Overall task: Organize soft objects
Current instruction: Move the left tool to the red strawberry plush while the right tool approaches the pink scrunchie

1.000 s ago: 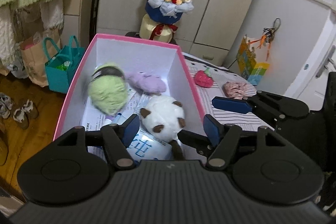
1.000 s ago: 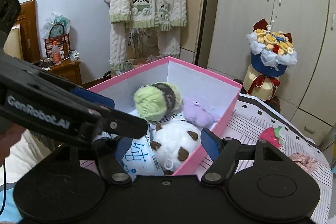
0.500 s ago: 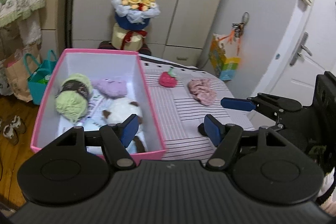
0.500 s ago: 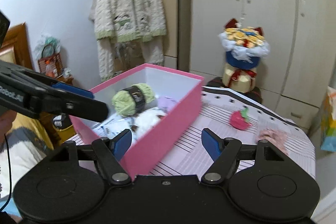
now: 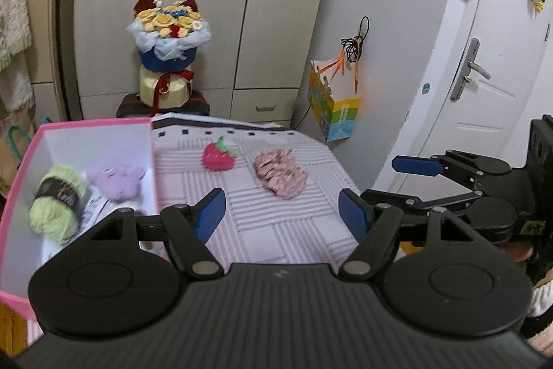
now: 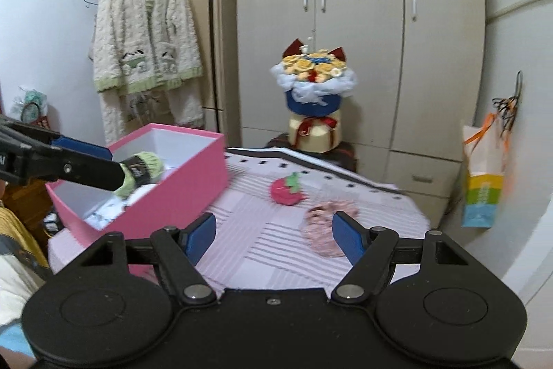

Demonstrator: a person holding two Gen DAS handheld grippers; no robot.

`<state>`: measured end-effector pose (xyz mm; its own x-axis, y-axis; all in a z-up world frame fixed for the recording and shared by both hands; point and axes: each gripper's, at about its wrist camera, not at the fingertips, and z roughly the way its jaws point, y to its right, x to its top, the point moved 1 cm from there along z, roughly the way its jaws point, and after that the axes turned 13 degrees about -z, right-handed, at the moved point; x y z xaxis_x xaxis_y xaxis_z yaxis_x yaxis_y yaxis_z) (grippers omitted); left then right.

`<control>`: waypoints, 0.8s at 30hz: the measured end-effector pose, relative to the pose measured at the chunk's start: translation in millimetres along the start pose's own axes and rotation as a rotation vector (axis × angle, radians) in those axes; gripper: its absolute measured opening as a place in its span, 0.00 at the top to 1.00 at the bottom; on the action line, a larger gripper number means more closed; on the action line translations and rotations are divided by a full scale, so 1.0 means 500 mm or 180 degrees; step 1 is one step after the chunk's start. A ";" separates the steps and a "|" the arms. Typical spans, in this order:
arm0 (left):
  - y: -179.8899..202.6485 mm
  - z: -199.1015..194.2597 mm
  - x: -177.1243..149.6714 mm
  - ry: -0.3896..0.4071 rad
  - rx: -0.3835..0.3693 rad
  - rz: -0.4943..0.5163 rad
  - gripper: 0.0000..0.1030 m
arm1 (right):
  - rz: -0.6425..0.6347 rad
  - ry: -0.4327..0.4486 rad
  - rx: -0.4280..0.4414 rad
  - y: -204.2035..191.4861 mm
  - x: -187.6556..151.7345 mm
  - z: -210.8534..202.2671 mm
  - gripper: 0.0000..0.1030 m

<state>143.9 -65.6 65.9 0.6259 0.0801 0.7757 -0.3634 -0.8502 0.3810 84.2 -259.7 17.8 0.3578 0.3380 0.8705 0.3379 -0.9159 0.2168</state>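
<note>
A pink box (image 5: pixel 151 140) (image 6: pixel 179 182) stands at the table's left, holding a green yarn ball (image 5: pixel 57 196) (image 6: pixel 143 168) and a lilac plush (image 5: pixel 117 178). A red plush strawberry (image 5: pixel 218 156) (image 6: pixel 287 191) and a pink scrunchie (image 5: pixel 280 173) (image 6: pixel 326 223) lie on the striped tablecloth (image 5: pixel 276 230) to the box's right. My left gripper (image 5: pixel 281 213) is open and empty above the cloth, short of the scrunchie. My right gripper (image 6: pixel 273 236) is open and empty, close before the scrunchie.
A flower bouquet (image 5: pixel 167 57) (image 6: pixel 312 99) stands on a stool behind the table, before wardrobes. A colourful paper bag (image 5: pixel 333 106) (image 6: pixel 484 175) hangs on the right wall. A door (image 5: pixel 490 75) is at far right. A knit cardigan (image 6: pixel 147 33) hangs at left.
Both grippers have swung from over the pink box to the right, now facing the strawberry and the scrunchie on the cloth. Both stayed open and empty.
</note>
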 end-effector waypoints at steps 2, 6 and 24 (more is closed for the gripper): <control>0.015 0.025 0.008 0.0054 0.0052 0.0020 0.31 | -0.0037 -0.0021 -0.0023 0.022 0.001 0.005 0.23; 0.037 0.074 0.032 0.0225 0.0191 0.0004 0.31 | -0.0051 -0.0041 0.0061 0.062 -0.004 0.028 0.23; 0.001 0.332 0.144 0.0237 0.0495 -0.0508 0.30 | -0.0091 0.0307 0.0150 0.139 -0.045 0.273 0.23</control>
<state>303.3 -146.7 38.4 0.6122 0.2533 0.7490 -0.1495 -0.8931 0.4243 218.3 -301.2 -47.0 0.2628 0.3394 0.9032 0.3880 -0.8942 0.2231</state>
